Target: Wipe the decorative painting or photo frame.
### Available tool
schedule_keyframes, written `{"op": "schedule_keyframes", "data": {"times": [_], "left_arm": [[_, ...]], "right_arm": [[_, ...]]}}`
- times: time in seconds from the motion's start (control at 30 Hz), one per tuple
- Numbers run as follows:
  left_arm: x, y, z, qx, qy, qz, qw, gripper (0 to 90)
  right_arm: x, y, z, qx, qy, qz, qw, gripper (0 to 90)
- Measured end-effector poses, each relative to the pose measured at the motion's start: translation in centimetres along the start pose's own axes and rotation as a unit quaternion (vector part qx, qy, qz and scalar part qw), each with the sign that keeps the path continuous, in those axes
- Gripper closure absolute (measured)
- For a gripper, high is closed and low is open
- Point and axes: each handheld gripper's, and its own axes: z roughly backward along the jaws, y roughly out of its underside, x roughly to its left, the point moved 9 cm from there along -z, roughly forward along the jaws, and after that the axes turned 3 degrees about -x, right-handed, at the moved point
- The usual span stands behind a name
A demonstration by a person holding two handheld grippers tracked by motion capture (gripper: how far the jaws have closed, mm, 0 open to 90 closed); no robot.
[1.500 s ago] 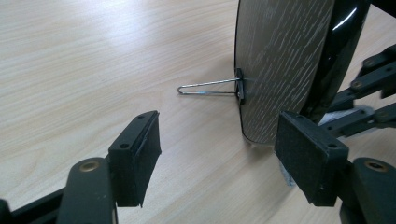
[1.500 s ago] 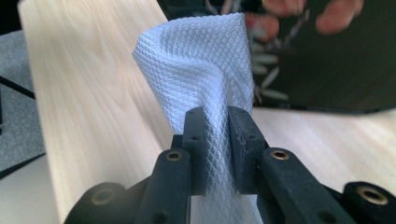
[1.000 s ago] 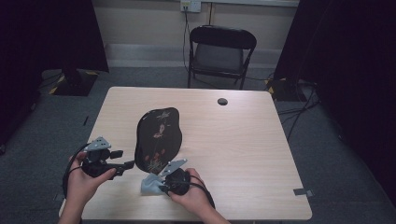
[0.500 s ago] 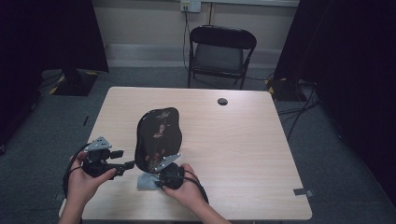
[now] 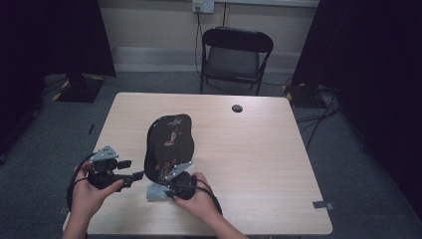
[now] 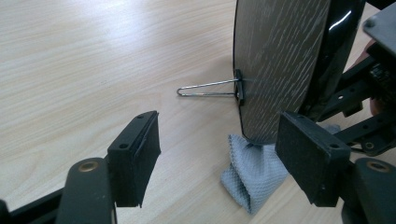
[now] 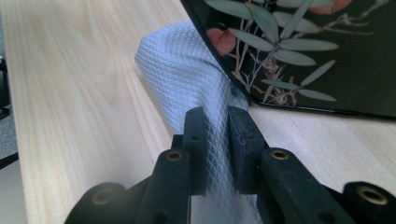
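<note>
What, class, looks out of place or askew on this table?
The grey cloth is wedged under the lower edge of the black lacquered tray, which stands upright on a wire stand. The right gripper pinches the cloth; nothing looks spilled or broken.

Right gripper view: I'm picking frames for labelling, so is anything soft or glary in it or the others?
Right gripper view: jaws slightly soft, cloth sharp. Left gripper view: glare streak on the plaque's black rim. High view: dim, room edges nearly black.
</note>
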Motion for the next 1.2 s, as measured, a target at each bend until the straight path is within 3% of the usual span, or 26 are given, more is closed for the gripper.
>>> {"op": "schedule_keyframes", "data": {"times": [0.53,0.8,1.2], "left_arm": [[0.2,0.1,0.1,0.002,-0.002,-0.001,1.0,30.9],[0.3,0.1,0.1,0.0,-0.003,0.004,1.0,30.9],[0.4,0.0,0.3,-0.003,-0.001,0.004,1.0,29.9]], "right_arm": [[0.7,-1.3,2.3,-0.013,-0.002,0.021,0.9997,79.0],[1.7,-2.7,3.4,-0.024,-0.01,0.037,0.999,79.0],[2.3,-4.2,4.7,-0.033,-0.012,0.044,0.9984,79.1]]}}
